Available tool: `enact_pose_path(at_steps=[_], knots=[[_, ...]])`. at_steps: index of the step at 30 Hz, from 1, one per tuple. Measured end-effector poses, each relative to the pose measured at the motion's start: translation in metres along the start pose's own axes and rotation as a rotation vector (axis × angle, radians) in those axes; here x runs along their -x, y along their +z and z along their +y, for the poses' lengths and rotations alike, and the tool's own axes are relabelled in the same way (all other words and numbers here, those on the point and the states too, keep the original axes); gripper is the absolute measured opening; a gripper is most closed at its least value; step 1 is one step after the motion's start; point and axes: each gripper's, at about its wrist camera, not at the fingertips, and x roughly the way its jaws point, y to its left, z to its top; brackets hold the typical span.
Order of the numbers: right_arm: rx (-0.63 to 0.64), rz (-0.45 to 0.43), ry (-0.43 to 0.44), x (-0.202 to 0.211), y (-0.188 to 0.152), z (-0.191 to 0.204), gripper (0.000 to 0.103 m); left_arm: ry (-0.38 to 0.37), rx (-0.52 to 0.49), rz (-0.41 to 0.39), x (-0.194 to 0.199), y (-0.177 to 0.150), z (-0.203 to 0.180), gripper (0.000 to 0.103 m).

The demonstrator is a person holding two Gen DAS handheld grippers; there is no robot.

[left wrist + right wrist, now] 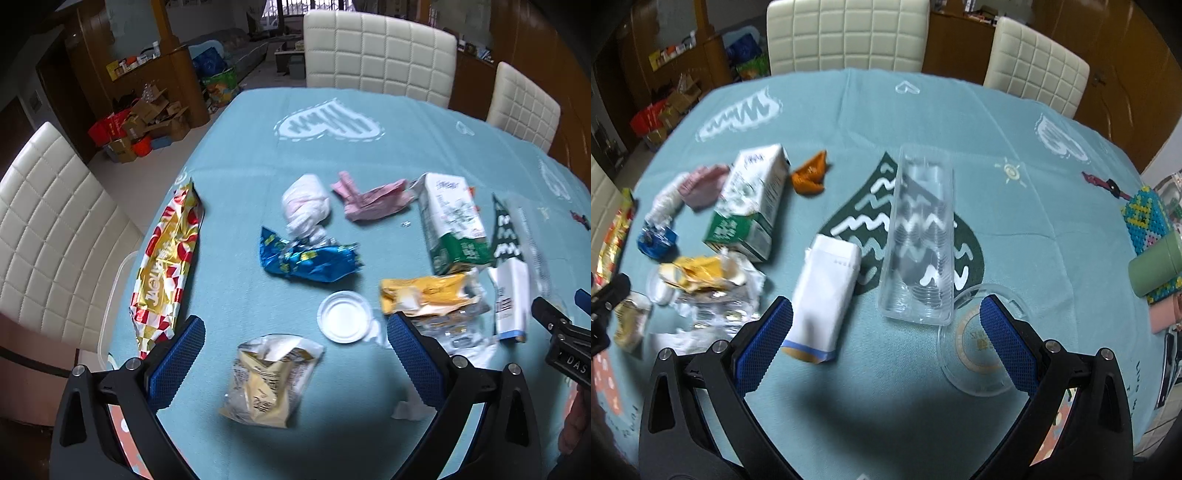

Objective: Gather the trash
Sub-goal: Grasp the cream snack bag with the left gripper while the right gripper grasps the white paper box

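Trash lies scattered on a teal tablecloth (pixel 240 147). My left gripper (pixel 295 332) is open above a beige snack bag (pixel 269 380), with a white lid (pixel 345 316) just beyond it. Farther off lie a blue wrapper (pixel 310 258), a white plastic wad (pixel 306 205), pink paper (pixel 373 199), a milk carton (pixel 452 221), a yellow wrapper (pixel 424 293) and a gold-red bag (pixel 166 266). My right gripper (pixel 886 321) is open and empty, flanked by a white carton (pixel 823 306), a clear plastic tray (pixel 919 236) and a clear round lid (pixel 975 354). An orange wrapper (pixel 810 177) lies behind the milk carton (pixel 753 206).
White padded chairs (pixel 380 51) stand along the far and left sides. A beaded box (pixel 1145 218), a green cup (pixel 1156 267) and a pink item sit at the table's right edge. Cardboard boxes (pixel 147 122) are piled on the floor at back left.
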Motion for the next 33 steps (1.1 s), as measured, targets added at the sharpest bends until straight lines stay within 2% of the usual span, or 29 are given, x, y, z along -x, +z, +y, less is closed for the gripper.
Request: enact_pose_path(at_steps=[3, 5, 10, 12, 14, 17, 22, 24, 26, 27, 29, 33], knots=[[-0.017, 0.018, 0.012, -0.011, -0.003, -0.006, 0.1, 0.027, 0.016, 0.018, -0.01, -0.005, 0.009, 0.097], [-0.045, 0.019, 0.058, -0.013, -0.004, -0.009, 0.098, 0.046, 0.024, 0.038, -0.018, -0.008, 0.015, 0.097], [-0.059, -0.062, 0.155, 0.002, -0.001, 0.0, 0.092, 0.062, 0.083, 0.06, -0.024, -0.014, 0.034, 0.097], [-0.019, -0.033, 0.178, -0.003, 0.001, 0.011, 0.084, 0.061, 0.092, 0.063, -0.025, -0.015, 0.037, 0.097], [0.017, 0.006, 0.173, -0.011, -0.001, 0.022, 0.063, 0.06, 0.093, 0.064, -0.026, -0.017, 0.04, 0.097], [0.021, 0.054, 0.203, -0.02, -0.006, 0.028, 0.053, 0.059, 0.084, 0.061, -0.024, -0.02, 0.04, 0.097], [0.039, 0.054, 0.194, -0.019, -0.011, 0.036, 0.052, 0.047, 0.069, 0.061, -0.022, -0.025, 0.042, 0.097], [0.028, 0.014, 0.181, -0.01, -0.013, 0.035, 0.054, 0.042, 0.068, 0.061, -0.02, -0.025, 0.042, 0.097], [0.014, -0.046, 0.147, 0.003, -0.013, 0.031, 0.073, 0.024, 0.064, 0.054, -0.018, -0.026, 0.042, 0.097], [0.007, -0.067, 0.143, 0.007, -0.013, 0.029, 0.073, 0.016, 0.063, 0.048, -0.017, -0.026, 0.042, 0.097], [0.004, -0.072, 0.155, 0.009, -0.012, 0.028, 0.068, 0.013, 0.054, 0.045, -0.017, -0.028, 0.041, 0.097], [-0.002, 0.006, 0.184, -0.006, -0.013, 0.032, 0.05, 0.005, 0.049, 0.08, -0.024, -0.034, 0.04, 0.097]])
